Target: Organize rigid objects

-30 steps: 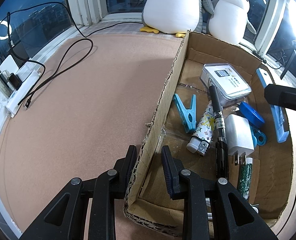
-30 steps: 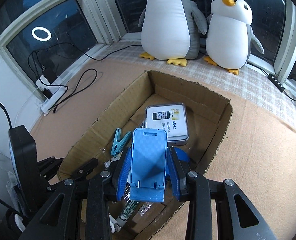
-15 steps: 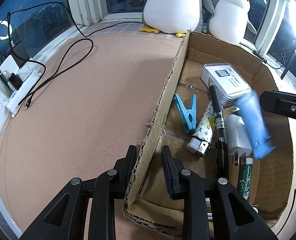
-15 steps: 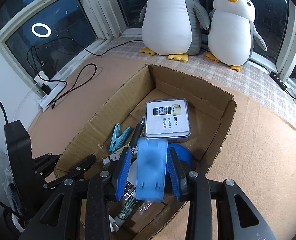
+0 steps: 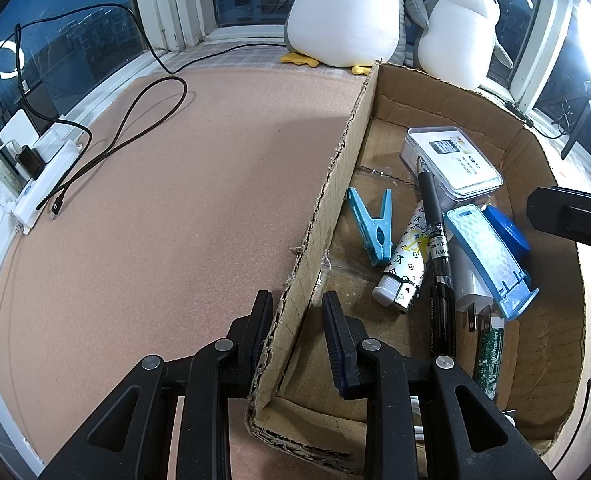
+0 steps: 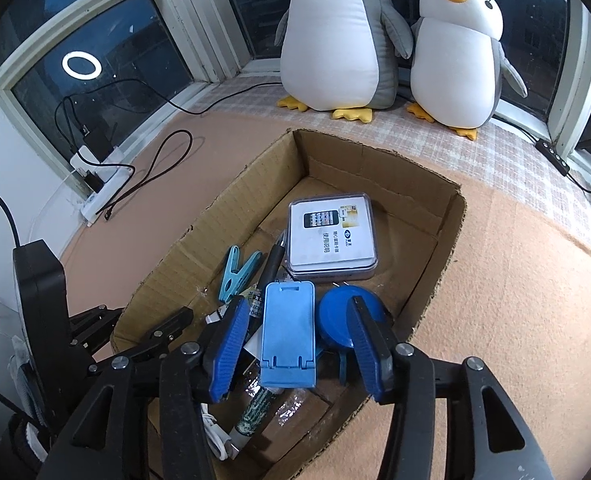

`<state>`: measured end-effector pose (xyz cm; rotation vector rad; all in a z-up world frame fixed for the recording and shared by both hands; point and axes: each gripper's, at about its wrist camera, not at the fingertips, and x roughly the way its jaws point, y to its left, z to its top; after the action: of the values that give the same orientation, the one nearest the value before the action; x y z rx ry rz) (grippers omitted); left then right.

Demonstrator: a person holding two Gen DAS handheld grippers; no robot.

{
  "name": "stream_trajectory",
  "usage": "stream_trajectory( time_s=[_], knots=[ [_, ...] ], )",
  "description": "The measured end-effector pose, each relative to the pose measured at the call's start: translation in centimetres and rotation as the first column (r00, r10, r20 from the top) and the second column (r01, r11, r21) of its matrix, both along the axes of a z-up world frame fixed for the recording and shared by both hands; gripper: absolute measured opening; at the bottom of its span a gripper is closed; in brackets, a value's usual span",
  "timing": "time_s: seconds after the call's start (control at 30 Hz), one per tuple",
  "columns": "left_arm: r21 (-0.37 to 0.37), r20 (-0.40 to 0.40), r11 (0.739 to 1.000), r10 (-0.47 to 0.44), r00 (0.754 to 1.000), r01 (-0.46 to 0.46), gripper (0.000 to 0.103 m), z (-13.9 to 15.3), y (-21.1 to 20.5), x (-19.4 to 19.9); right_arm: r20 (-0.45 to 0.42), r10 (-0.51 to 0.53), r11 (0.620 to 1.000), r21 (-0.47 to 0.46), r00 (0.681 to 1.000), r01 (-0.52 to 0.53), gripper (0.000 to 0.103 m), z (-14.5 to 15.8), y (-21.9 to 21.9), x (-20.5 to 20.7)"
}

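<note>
Blue phone stand point(image 6: 289, 334) lies lengthwise between the opening right gripper point(image 6: 295, 346), untouched; left gripper point(image 5: 295, 334) clamps box wall point(image 5: 327, 216).

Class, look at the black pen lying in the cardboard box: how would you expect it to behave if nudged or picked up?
The black pen is a long round barrel, so it would probably roll if nudged sideways. It leans over the patterned lighter and white plug, so it may slide off. It looks stiff and light.

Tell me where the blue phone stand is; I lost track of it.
In the box, lying on the white charger between the black pen and blue lid: phone stand.
</note>
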<state>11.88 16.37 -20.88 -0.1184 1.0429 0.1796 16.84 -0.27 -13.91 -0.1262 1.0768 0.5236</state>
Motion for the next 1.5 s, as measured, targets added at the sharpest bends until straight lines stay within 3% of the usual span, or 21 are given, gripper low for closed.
stream_trajectory(
  time_s=[0.17,0.8,1.0,1.07,1.5],
  knots=[
    [-0.001,-0.001,1.000,0.004,1.000,-0.004,0.028,0.0,0.2,-0.1,0.014,-0.014,1.000,0.009,1.000,0.014,0.055,0.7,-0.8,-0.6],
    [0.018,-0.020,1.000,0.000,1.000,0.001,0.028,0.2,-0.1,-0.1,0.058,-0.097,0.994,0.058,0.994,0.093,0.055,2.8,-6.7,-5.0],
    [0.017,-0.018,1.000,0.008,1.000,-0.007,0.028,0.5,0.0,-0.2,0.042,-0.148,0.984,0.111,0.988,0.142,0.056,3.0,-9.3,-5.8],
    [0.023,-0.008,1.000,0.010,1.000,-0.010,0.028,0.8,0.0,-0.3,0.051,-0.165,0.981,0.114,0.985,0.158,0.060,3.3,-9.9,-6.2],
    [0.075,0.082,0.997,-0.009,0.997,0.003,0.044,5.2,-1.5,-2.6,0.125,-0.241,0.967,0.120,0.963,0.226,0.063,6.3,-12.9,-9.0]
  ],
)
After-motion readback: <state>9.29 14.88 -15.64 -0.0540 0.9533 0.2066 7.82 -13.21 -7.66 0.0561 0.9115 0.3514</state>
